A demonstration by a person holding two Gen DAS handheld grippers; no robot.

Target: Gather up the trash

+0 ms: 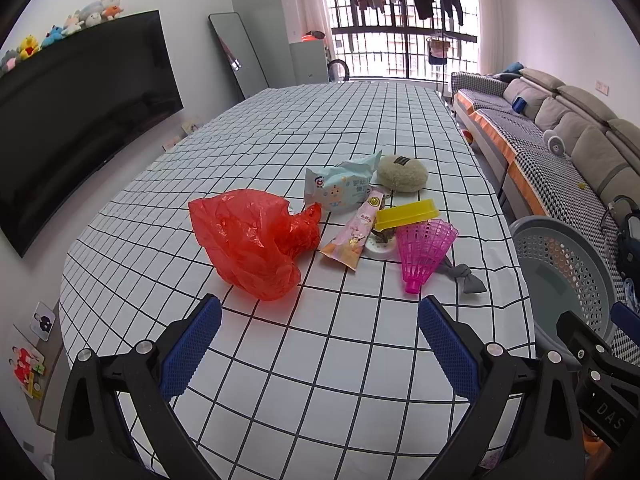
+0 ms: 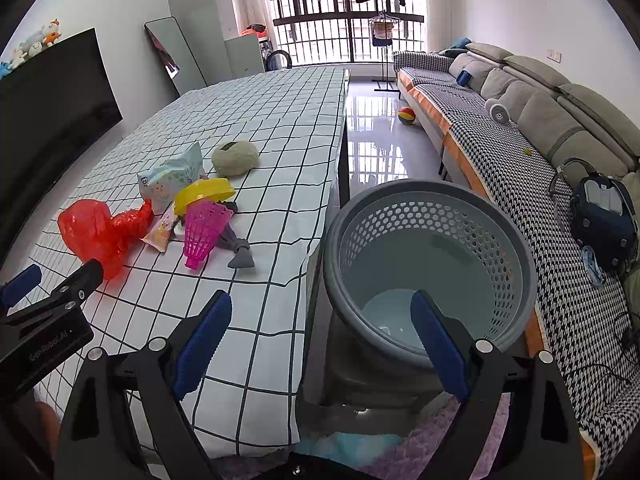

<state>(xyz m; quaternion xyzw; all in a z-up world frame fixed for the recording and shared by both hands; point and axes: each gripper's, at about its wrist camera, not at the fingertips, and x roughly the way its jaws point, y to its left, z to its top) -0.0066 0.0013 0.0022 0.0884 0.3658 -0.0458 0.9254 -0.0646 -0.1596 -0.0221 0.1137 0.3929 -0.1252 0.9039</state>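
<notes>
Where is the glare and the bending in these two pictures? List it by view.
Left wrist view: window blown out white; tablecloth grid lines bow outward; corners black. Right wrist view: window light mirrored on the glossy floor; basket rim stretched; both sharp, shadows soft.

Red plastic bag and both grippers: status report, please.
Left gripper open, empty. Right gripper open, empty. Crumpled red plastic bag untouched on checked tablecloth. Nothing blocking.

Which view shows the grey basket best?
The right wrist view: the grey basket shows whole beside the table, its inside visible and nothing in it. The left wrist view catches only part of it at the right edge.
</notes>
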